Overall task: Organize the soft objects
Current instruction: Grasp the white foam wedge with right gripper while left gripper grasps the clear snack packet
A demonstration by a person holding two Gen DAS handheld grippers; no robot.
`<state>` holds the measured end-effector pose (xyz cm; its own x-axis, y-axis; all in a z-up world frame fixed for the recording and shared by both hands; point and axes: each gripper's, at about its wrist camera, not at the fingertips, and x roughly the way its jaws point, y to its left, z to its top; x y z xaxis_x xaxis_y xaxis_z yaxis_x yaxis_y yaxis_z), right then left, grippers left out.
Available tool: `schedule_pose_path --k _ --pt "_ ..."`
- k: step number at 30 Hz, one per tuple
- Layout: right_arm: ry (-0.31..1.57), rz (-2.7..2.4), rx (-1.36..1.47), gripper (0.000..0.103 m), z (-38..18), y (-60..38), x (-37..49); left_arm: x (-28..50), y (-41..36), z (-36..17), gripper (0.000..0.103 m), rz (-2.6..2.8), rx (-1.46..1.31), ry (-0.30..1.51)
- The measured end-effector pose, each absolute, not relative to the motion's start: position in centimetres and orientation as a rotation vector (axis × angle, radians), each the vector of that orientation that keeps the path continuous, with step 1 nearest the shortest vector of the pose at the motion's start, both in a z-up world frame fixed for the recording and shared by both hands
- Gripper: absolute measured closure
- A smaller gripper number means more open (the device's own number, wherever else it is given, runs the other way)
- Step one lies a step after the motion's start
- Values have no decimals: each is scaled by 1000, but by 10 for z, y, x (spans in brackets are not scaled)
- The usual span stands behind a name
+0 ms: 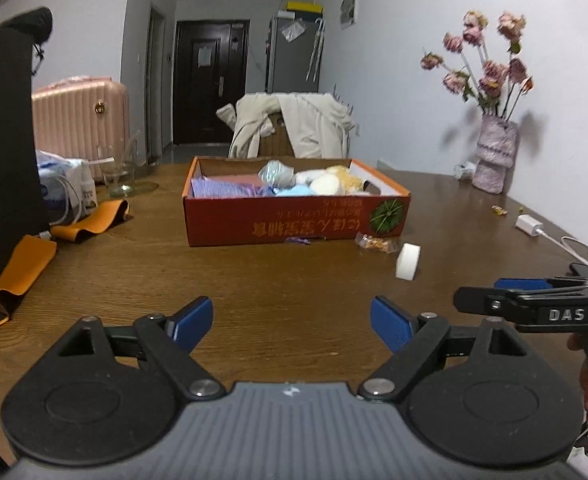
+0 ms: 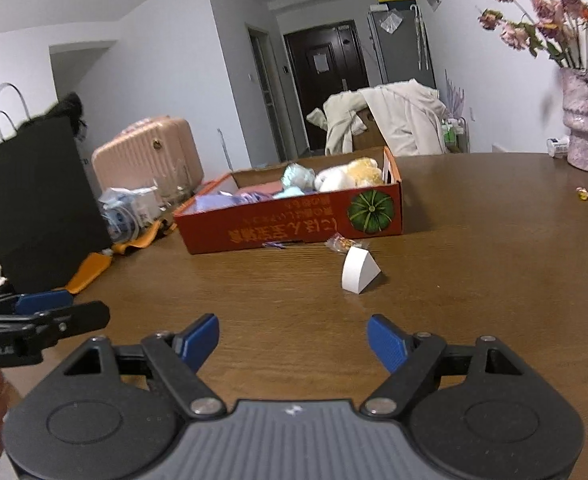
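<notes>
Both held low over the brown wooden worktop (image 1: 294,280), jaws spread wide and empty: left gripper (image 1: 292,322), right gripper (image 2: 293,339). Ahead and far, the open red cardboard box (image 1: 294,220) printed with a green pumpkin, already filled with soft things: lilac cloth, pale blue bundle, white and yellow plush. Outside it, near its front right corner, a small white foam wedge (image 2: 359,271) standing on the worktop, just beside a crinkly snack wrapper (image 2: 340,244). Seen slightly right of centre from the right gripper, far right from the left one, so probably nearer the right. Long axis hard to tell.
</notes>
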<state>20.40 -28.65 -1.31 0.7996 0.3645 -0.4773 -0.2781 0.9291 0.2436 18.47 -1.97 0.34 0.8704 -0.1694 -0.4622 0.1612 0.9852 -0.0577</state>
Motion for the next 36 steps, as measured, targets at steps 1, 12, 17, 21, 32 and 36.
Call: schedule_pose_path --k 1,12,17,21,32,36 --pt "552 337 158 23 -16 -284 213 192 -21 1 15 -169 -15 495" --pt "597 222 167 44 -46 -280 323 273 -42 -16 15 -178 24 553" --pt "587 259 186 86 -46 -299 341 318 -76 -26 15 -235 72 571" --pt "530 240 289 86 -47 -334 347 353 -110 -35 15 -306 87 591" --pt "423 202 439 85 -58 -367 347 411 -163 -53 22 -371 154 634" --pt "420 237 446 85 -56 -369 345 420 -167 -61 33 -370 155 654"
